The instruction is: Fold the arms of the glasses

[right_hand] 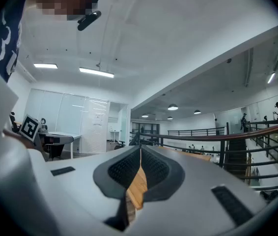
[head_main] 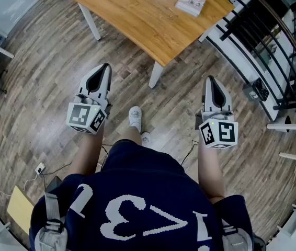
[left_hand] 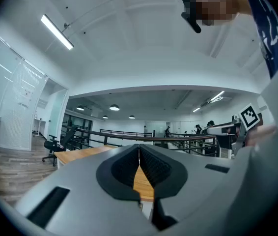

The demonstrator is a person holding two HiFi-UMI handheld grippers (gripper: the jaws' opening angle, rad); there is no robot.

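The left gripper and right gripper, held level, are each pinched shut on nothing. Well ahead, a pale flat box lies near the wooden table's far corner (whether it holds the glasses, I cannot tell).

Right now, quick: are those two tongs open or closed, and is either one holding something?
Left tongs: closed, holding nothing.
Right tongs: closed, holding nothing.
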